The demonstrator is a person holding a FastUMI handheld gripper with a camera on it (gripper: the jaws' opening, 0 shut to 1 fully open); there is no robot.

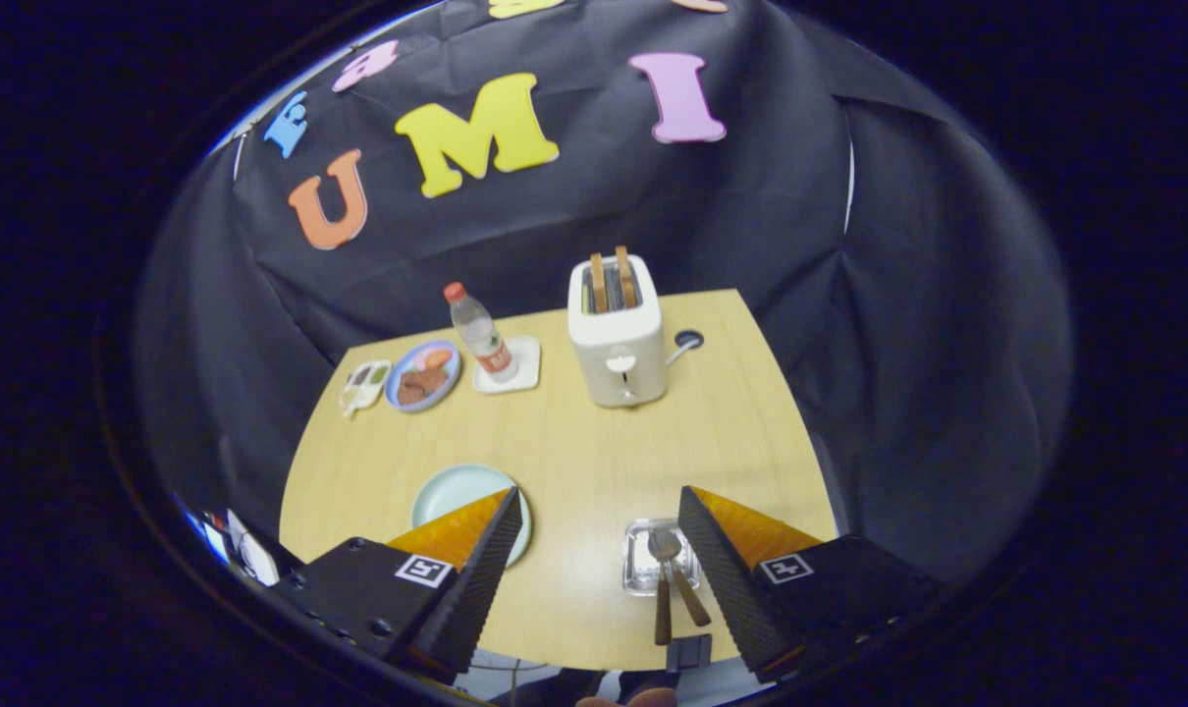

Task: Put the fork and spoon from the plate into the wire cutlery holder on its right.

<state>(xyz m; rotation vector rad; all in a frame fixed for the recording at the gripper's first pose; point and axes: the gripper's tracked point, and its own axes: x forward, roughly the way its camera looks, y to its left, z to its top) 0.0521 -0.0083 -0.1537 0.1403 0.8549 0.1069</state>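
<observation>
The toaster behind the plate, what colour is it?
The toaster is cream-white, with two brown slices sticking out the top; the gripper view shows it, beyond the open fingers.

- The camera rides on the claw (594, 550) and looks forward and down along its spread fingers.
- It sits high above the desk's (574, 442) near edge, facing the toaster (617, 339) at the far side.

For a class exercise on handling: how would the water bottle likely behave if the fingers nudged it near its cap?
The bottle stands tall and narrow, so it would probably tip. It looks like clear plastic, so likely light and slippery. The open gripper is far off.
</observation>
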